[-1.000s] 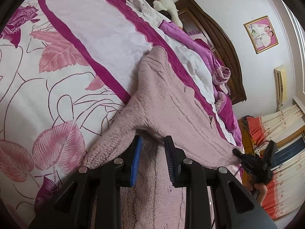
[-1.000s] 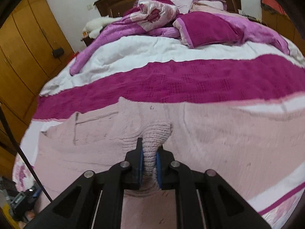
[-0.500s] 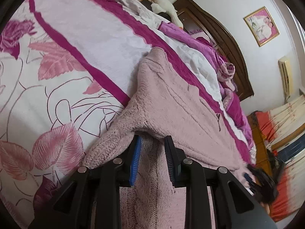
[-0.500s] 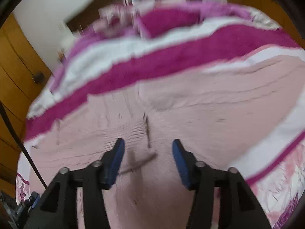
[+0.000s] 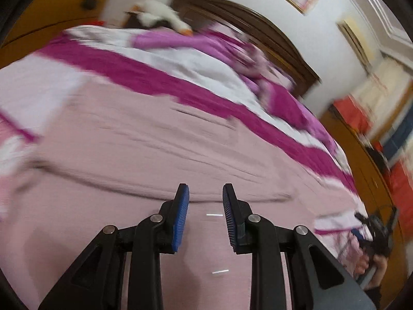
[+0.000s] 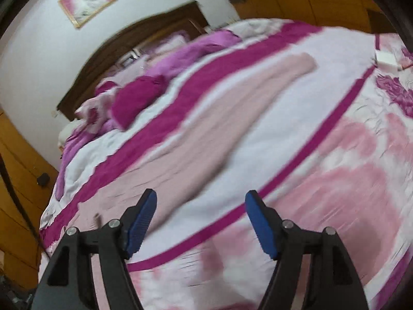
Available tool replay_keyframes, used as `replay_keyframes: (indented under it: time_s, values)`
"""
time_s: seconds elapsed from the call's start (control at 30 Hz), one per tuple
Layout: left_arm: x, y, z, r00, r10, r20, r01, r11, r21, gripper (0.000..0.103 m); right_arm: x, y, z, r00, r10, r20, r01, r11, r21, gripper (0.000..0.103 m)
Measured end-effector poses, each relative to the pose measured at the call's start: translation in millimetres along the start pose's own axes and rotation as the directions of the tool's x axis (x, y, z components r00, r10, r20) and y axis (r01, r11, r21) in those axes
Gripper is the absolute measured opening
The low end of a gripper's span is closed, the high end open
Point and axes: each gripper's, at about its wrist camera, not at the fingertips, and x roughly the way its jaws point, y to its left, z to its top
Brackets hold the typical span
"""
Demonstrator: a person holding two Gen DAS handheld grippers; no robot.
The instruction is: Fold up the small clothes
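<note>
A pale pink knitted sweater (image 5: 155, 155) lies spread flat on the bed. In the right wrist view one long sleeve (image 6: 245, 108) stretches away toward the far right. My left gripper (image 5: 205, 193) hovers just above the sweater body, its blue pads (image 5: 182, 214) a small gap apart with nothing between them. My right gripper (image 6: 201, 201) is wide open and empty, above the bedspread to the right of the sweater. Both views are motion-blurred.
The bed has a white, magenta and pink floral bedspread (image 6: 348, 155). Magenta and purple pillows (image 6: 139, 98) and a dark wooden headboard (image 5: 253, 25) lie at the far end. A white plush toy (image 5: 160, 13) sits by the headboard. Orange wardrobes (image 6: 15, 180) flank the bed.
My right gripper let go of the sleeve cuff, opened wide and swung right. My left gripper released the sweater's fold and moved over the flat body.
</note>
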Motion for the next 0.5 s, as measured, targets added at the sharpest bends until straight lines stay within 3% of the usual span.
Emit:
replay_keyframes:
  time_s: [0.07,0.13,0.23,0.33,0.37,0.4,0.5]
  values:
    - [26,-33,-3,0.999,-0.029,-0.038,0.03,0.999,0.028,0.004,-3,-34,30,1.0,-0.008,0.019,0.007,1.0,0.03,0.075]
    - [64,-72,-2,0.994,-0.029,-0.105,0.037,0.996,0.076,0.004,0,-65,56,0.999,0.038,-0.007,-0.038,0.995,0.097,0.075]
    - [109,-126,-4,0.986,-0.019,-0.166,0.049,0.983,0.177,0.004,19,-124,92,0.985,0.172,-0.012,-0.159,0.936,0.314,0.075]
    - [147,-149,-18,0.958,-0.058,-0.281,0.106,0.981,0.161,0.004,41,-162,113,0.976,0.214,0.04,-0.21,0.882,0.421,0.074]
    - [159,-150,-27,0.944,-0.06,-0.325,0.11,0.985,0.136,0.004,49,-174,119,0.976,0.208,0.07,-0.218,0.872,0.438,0.074]
    - [162,-148,-33,0.941,-0.052,-0.334,0.1,0.987,0.129,0.004,55,-180,121,0.972,0.216,0.088,-0.232,0.86,0.455,0.074]
    - [146,-146,-51,0.971,-0.056,-0.233,0.105,0.974,0.202,0.004,70,-188,132,0.948,0.279,0.151,-0.318,0.818,0.479,0.076]
